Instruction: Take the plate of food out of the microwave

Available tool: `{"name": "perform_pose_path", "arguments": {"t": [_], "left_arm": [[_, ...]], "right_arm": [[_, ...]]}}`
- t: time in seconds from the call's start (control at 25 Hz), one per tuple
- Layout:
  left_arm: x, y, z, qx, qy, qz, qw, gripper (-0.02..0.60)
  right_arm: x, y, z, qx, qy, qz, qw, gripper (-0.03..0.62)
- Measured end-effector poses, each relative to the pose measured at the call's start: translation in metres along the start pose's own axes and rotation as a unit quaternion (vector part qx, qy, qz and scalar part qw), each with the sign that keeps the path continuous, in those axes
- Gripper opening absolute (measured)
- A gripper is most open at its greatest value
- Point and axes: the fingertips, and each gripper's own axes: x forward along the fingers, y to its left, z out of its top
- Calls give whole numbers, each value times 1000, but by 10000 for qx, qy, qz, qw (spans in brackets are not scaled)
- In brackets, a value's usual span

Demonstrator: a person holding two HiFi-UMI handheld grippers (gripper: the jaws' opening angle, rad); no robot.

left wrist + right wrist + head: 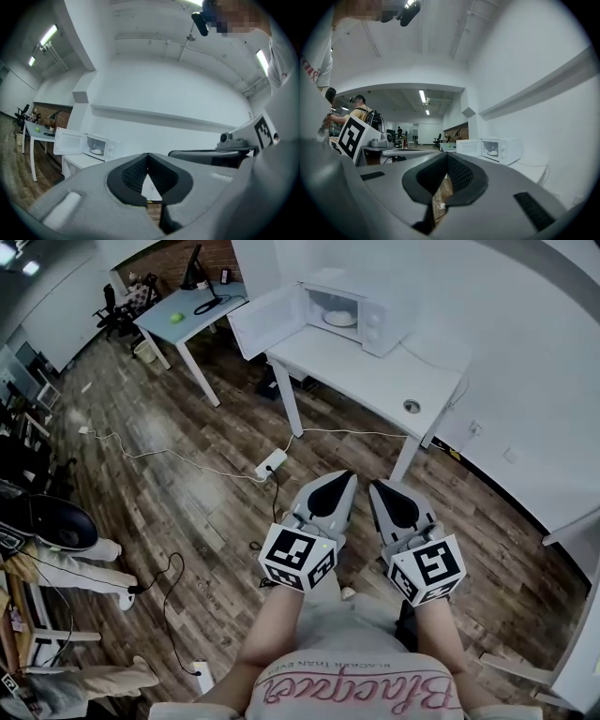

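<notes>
Two grippers sit lowest in the head view, held out above the wooden floor (187, 512): the left gripper (345, 476) and the right gripper (377, 486) lie side by side, both pointing toward the white table (375, 381). Each one's own view shows its jaws closed tip to tip with nothing between them. Well apart from them, the microwave (349, 307) stands at the table's far end with its door (265, 322) swung open, and the plate of food (339, 318) rests inside the cavity
</notes>
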Motion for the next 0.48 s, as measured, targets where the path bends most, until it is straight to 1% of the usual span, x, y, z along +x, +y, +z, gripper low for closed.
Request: {"name": "perform_pose_path", "arguments": {"t": [0.24, 0.48], "left_arm": [[3, 6, -1, 66, -30, 109, 9999, 6], [14, 15, 0, 68, -52, 77, 9999, 5]], "right_arm": [[4, -5, -3, 35, -50, 31, 10000, 6], [16, -12, -4, -2, -54, 70, 10000, 6]]}}
